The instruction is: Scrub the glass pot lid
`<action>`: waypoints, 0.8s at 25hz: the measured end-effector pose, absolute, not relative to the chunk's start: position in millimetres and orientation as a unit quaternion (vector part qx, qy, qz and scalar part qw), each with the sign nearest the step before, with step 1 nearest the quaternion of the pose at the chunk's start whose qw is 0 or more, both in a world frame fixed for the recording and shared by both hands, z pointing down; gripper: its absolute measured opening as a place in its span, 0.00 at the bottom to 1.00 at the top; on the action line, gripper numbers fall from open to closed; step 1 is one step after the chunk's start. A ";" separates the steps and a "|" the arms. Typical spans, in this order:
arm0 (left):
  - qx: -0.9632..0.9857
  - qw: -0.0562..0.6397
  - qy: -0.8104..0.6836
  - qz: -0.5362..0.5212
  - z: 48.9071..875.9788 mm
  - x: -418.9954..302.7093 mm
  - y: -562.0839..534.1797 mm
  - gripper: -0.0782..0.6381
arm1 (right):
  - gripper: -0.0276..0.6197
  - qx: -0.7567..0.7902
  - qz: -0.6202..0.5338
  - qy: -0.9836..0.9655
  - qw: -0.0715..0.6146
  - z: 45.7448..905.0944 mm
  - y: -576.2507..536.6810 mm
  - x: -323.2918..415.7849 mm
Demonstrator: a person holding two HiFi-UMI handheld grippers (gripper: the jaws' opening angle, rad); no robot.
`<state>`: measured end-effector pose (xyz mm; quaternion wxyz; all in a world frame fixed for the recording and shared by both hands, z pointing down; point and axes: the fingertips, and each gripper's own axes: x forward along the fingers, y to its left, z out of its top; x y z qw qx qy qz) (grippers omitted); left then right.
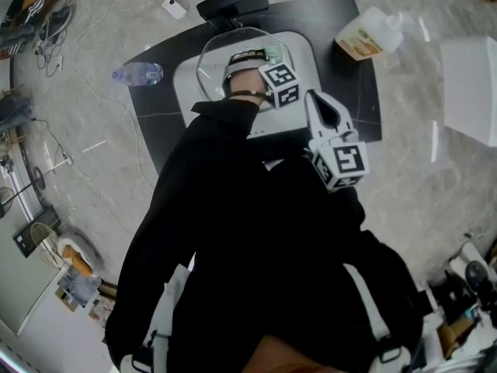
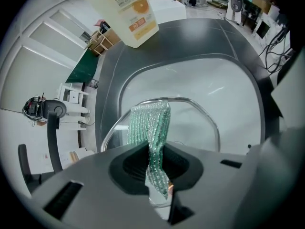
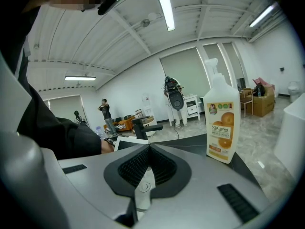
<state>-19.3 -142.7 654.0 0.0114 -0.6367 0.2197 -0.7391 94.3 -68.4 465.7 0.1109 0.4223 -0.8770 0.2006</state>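
Note:
The glass pot lid (image 1: 221,53) lies in a white tray (image 1: 299,49) on a black mat; its metal rim (image 2: 200,108) arcs just ahead of my left jaws. My left gripper (image 1: 255,59) is over the lid, shut on a green sparkly scrub cloth (image 2: 150,125), whose free end drapes onto the glass. The cloth (image 1: 272,50) shows as a green patch in the head view. My right gripper (image 1: 317,103) hovers at the tray's right edge, apart from the lid. In its own view the right gripper (image 3: 148,151) is shut with nothing between its jaws.
An orange-label detergent bottle (image 1: 366,36) stands at the mat's right corner, bottle (image 3: 221,123) close ahead of the right gripper. A water bottle (image 1: 138,74) lies left of the mat. A white box (image 1: 470,88) sits at the right. An office chair (image 1: 233,6) stands behind.

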 end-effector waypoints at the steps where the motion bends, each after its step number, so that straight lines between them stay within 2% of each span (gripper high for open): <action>1: -0.638 0.011 0.219 -0.738 655.1 -16.6 -141.9 0.18 | 0.04 0.424 0.200 -0.876 0.111 465.8 -67.9 95.9; 20: -0.644 -0.005 0.213 -0.735 667.5 8.2 -126.9 0.18 | 0.04 0.448 0.210 -0.861 0.117 475.6 -61.8 118.5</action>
